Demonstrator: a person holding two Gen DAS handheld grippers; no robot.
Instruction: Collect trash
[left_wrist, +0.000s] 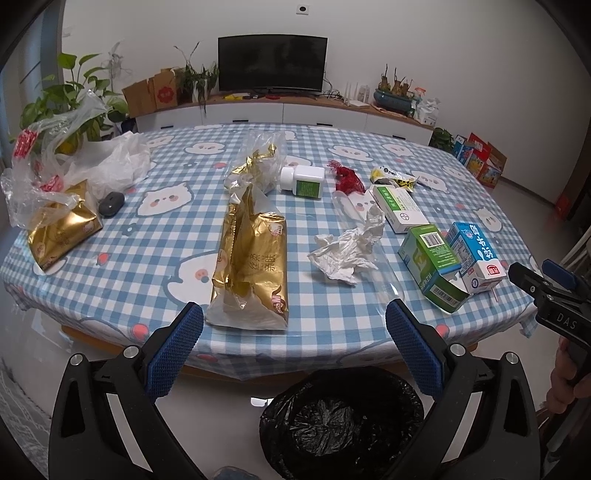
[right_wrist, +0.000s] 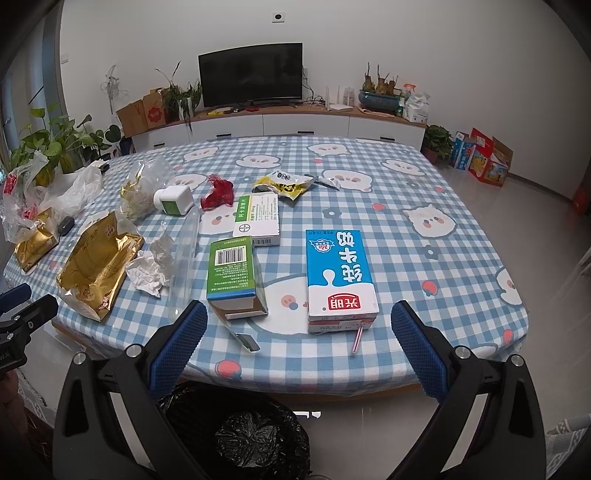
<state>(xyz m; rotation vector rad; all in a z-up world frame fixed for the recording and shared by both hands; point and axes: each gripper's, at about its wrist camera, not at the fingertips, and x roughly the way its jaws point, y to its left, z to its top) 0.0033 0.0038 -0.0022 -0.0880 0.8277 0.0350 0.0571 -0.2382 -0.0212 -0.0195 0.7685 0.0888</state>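
Trash lies on the checked table (left_wrist: 147, 258): a gold snack bag (left_wrist: 251, 266), crumpled paper (left_wrist: 347, 251), a green box (left_wrist: 432, 269), a blue milk carton (left_wrist: 476, 254), a white medicine box (left_wrist: 399, 208), a white bottle (left_wrist: 303, 181), red netting (left_wrist: 345, 177) and a yellow wrapper (left_wrist: 395, 177). My left gripper (left_wrist: 293, 336) is open and empty before the gold bag. My right gripper (right_wrist: 299, 332) is open and empty just short of the milk carton (right_wrist: 340, 277) and green box (right_wrist: 232, 273). A bin with a black liner (left_wrist: 340, 424) stands below the table edge, also in the right wrist view (right_wrist: 243, 435).
At the table's left are clear plastic bags (left_wrist: 55, 158), another gold bag (left_wrist: 59, 232) and a dark mouse-like object (left_wrist: 110, 203). A potted plant (left_wrist: 70, 99) stands behind. A TV (left_wrist: 271, 62) on a cabinet lines the far wall. Boxes (left_wrist: 480, 158) sit on the floor right.
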